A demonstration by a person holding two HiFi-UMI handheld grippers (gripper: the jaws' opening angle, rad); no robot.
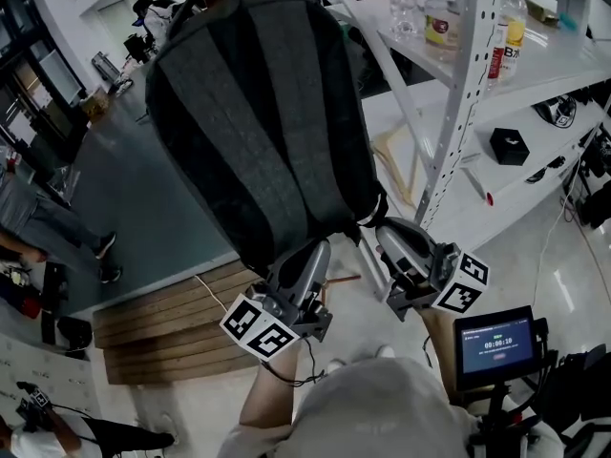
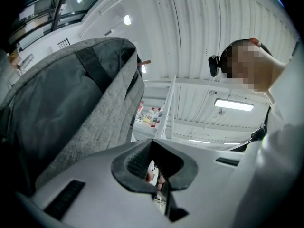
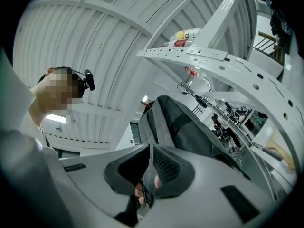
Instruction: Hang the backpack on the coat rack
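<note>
Dark grey fabric striped with black: the backpack (image 1: 258, 113) looms above both grippers, its bottom edge right at their tips. The right gripper (image 3: 149, 172) is clamped on a grey strip of the backpack's fabric that runs down between its pads. The left gripper (image 2: 154, 167) has its jaws a narrow gap apart with nothing between them, and the pack's side stands just to its left. A brown wooden peg (image 2: 145, 61) shows by the pack's top, well beyond the jaws. Past the right gripper stands a white metal shelving unit (image 1: 458, 93) bearing bottles (image 1: 439, 17). Behind that gripper, nearer the person, a small screen (image 1: 495, 343) glows.
</note>
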